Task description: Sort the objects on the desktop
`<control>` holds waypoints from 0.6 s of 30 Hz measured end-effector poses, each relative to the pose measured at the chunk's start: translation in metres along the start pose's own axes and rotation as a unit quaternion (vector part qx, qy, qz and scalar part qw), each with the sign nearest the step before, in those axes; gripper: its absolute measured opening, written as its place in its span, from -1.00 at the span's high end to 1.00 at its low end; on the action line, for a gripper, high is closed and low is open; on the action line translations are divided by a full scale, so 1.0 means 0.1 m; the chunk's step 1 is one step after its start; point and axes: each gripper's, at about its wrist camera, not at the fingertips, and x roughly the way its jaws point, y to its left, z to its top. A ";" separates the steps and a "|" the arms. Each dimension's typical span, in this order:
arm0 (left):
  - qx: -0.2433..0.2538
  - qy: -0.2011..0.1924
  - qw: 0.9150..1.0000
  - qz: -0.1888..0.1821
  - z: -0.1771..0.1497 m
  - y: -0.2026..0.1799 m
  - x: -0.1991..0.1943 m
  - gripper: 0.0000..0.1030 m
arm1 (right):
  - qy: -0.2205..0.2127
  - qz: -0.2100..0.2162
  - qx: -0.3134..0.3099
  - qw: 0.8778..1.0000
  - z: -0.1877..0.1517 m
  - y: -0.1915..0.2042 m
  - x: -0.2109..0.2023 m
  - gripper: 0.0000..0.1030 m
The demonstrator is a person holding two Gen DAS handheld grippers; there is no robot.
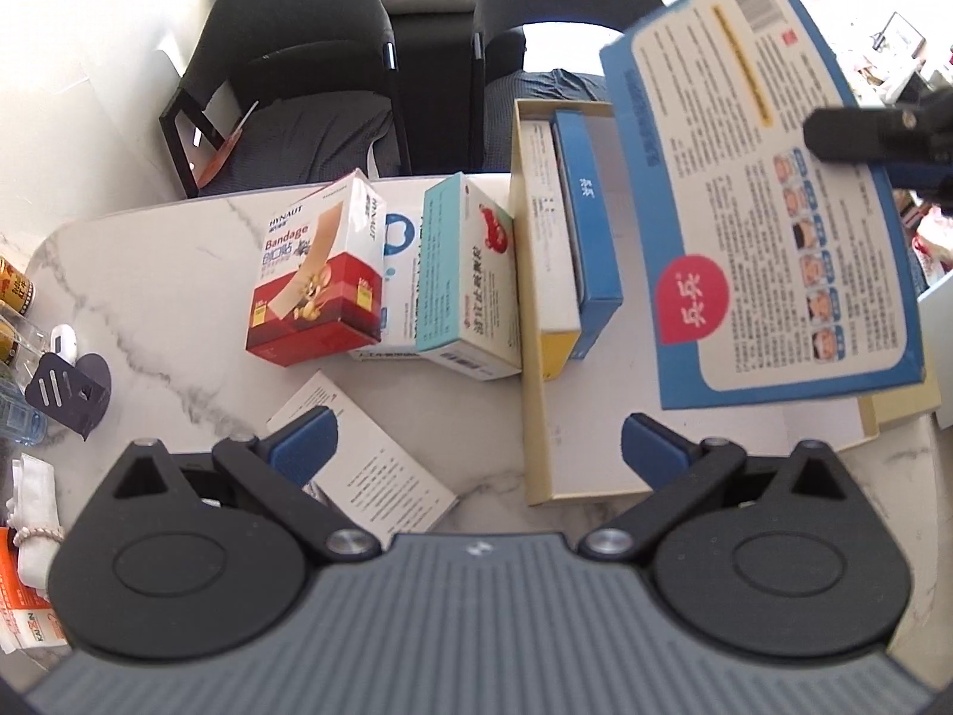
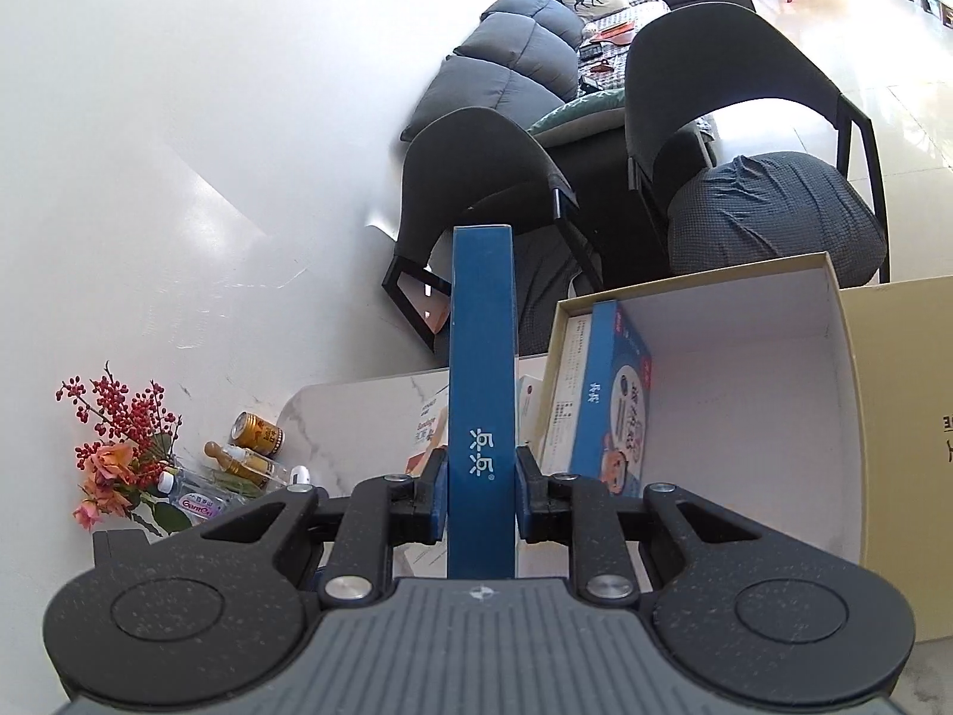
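- The left gripper (image 1: 473,453) hung over the marble table (image 1: 155,298) with its blue pads (image 1: 304,447) spread wide and nothing between them
- Just beyond its left pad a white leaflet (image 1: 381,476) lay flat on the table, running on a slant
- The right gripper (image 2: 481,494) was clamped on the narrow edge of a flat blue box (image 2: 481,381); in the right wrist view that spine stood upright between the pads, its long axis running straight away from the camera
- In the left wrist view the same blue box (image 1: 768,226) was in the air above the tray, its printed back face turned toward the camera, its long axis slanting from upper left to lower right
- The open cardboard tray (image 1: 539,429) sat on the table to the right of the loose boxes; a second blue box (image 1: 586,226) stood on edge inside it along the left wall, beside a white and yellow box (image 1: 551,274), both lengthwise with the tray
- Left of the tray, a red and white bandage box (image 1: 318,274) stood tilted, leaning on a white box (image 1: 399,274), and a teal and white box (image 1: 470,280) was touching the tray's wall
- At the table's far left were a can (image 2: 257,432), small bottles (image 2: 238,465) and red flowers (image 2: 119,417)
- Past the table two dark chairs (image 1: 310,59) stood, with a grey sofa (image 2: 512,42) further back
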 end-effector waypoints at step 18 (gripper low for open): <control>0.020 -0.023 0.999 0.036 0.27 -0.18 0.11 -1.00 | 0.012 -0.068 0.048 0.996 0.08 -0.62 0.29 0.53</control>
